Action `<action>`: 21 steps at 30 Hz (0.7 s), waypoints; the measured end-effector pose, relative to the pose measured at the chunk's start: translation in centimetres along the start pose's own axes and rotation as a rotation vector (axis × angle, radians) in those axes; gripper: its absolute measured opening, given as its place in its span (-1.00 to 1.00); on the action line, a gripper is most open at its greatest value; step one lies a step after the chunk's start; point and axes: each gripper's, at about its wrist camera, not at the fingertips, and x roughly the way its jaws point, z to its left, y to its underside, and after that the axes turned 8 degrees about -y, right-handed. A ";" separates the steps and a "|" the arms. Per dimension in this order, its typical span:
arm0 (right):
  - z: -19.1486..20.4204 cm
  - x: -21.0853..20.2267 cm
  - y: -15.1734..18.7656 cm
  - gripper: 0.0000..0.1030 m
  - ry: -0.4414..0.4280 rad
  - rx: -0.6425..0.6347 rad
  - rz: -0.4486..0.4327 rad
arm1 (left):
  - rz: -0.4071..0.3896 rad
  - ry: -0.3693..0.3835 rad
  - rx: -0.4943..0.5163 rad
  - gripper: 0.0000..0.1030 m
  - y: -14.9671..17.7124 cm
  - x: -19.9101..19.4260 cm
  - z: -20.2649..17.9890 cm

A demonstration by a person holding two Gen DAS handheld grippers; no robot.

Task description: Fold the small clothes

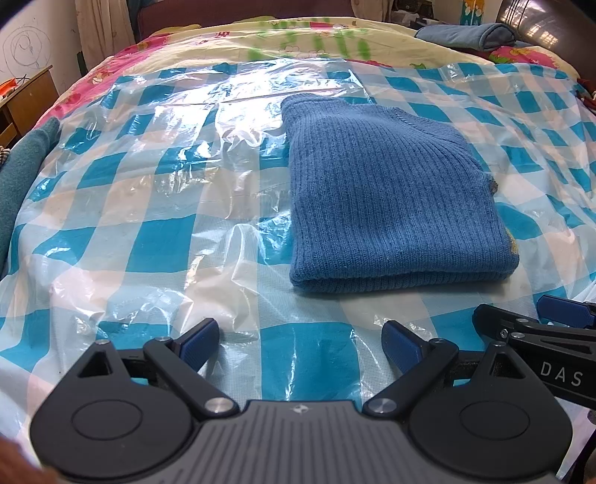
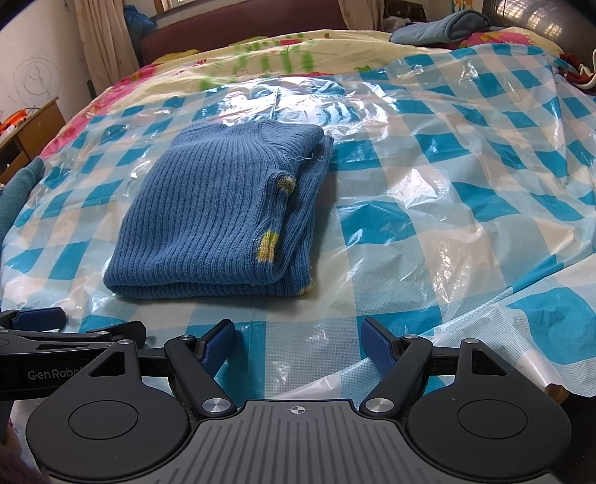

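A blue ribbed sweater [image 1: 391, 201] lies folded into a neat rectangle on a bed covered by a blue-and-white checked plastic sheet [image 1: 149, 208]. In the left wrist view it sits right of centre; in the right wrist view it sits left of centre, and small yellow-green patches show along its right edge. A floral quilt [image 2: 260, 52] stretches across the top of both frames behind the sheet, and a rolled blue cloth [image 2: 443, 26] rests in the upper right. A wooden cabinet [image 1: 26, 100] stands at the left edge.

The left gripper [image 1: 300, 344] hovers low in the frame, its blue-padded fingers spread wide apart with nothing between them, near the sweater's front edge but clear of it. The right gripper [image 2: 298, 344] is likewise spread wide and empty, just beside the left one, short of the sweater.
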 end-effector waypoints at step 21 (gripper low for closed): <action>0.0 0.0 0.0 0.48 -0.001 0.000 0.000 | -0.006 -0.003 -0.002 0.91 0.1 -0.2 -0.1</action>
